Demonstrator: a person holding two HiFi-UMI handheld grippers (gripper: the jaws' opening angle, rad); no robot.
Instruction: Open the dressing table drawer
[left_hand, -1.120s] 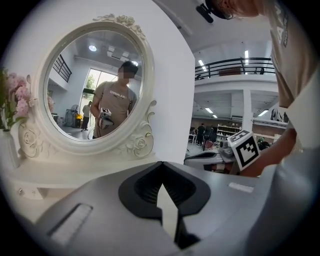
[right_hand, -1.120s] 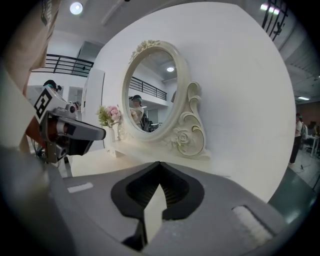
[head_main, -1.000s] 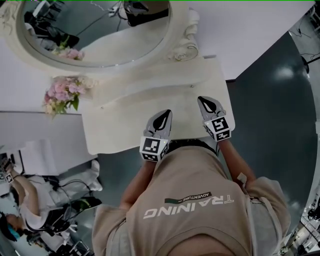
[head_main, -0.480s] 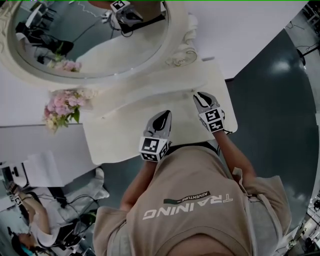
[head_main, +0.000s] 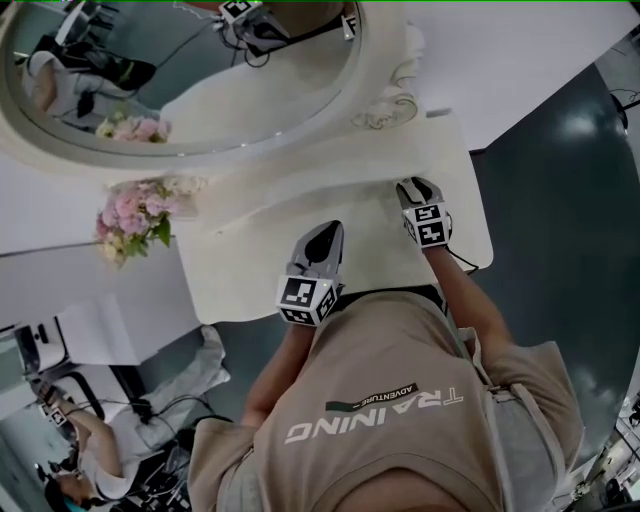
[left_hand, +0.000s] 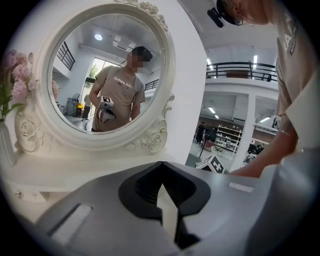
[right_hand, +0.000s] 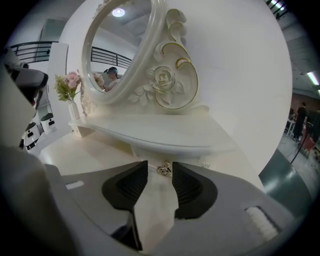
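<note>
The cream dressing table (head_main: 250, 285) stands against a white wall, with its oval mirror (head_main: 200, 90) above a raised shelf (right_hand: 150, 132). A small metal drawer handle (right_hand: 163, 169) hangs on the drawer front under that shelf. My right gripper (right_hand: 160, 172) points slightly down at it, and its jaws are opening. The handle sits just beyond the tips, in line with the gap, and neither pad touches it. In the head view the right gripper (head_main: 413, 184) is over the table's right part. My left gripper (head_main: 325, 228) hovers over the table's front middle, shut and empty, facing the mirror (left_hand: 105, 75).
A vase of pink flowers (head_main: 135, 220) stands at the shelf's left end. The table's right edge (head_main: 488, 250) drops to a dark glossy floor (head_main: 560, 200). Another person (head_main: 70, 480) and equipment are at the lower left.
My right gripper has moved farther in over the table towards the shelf and sunk lower. The left gripper has barely shifted. The head view has swung slightly.
</note>
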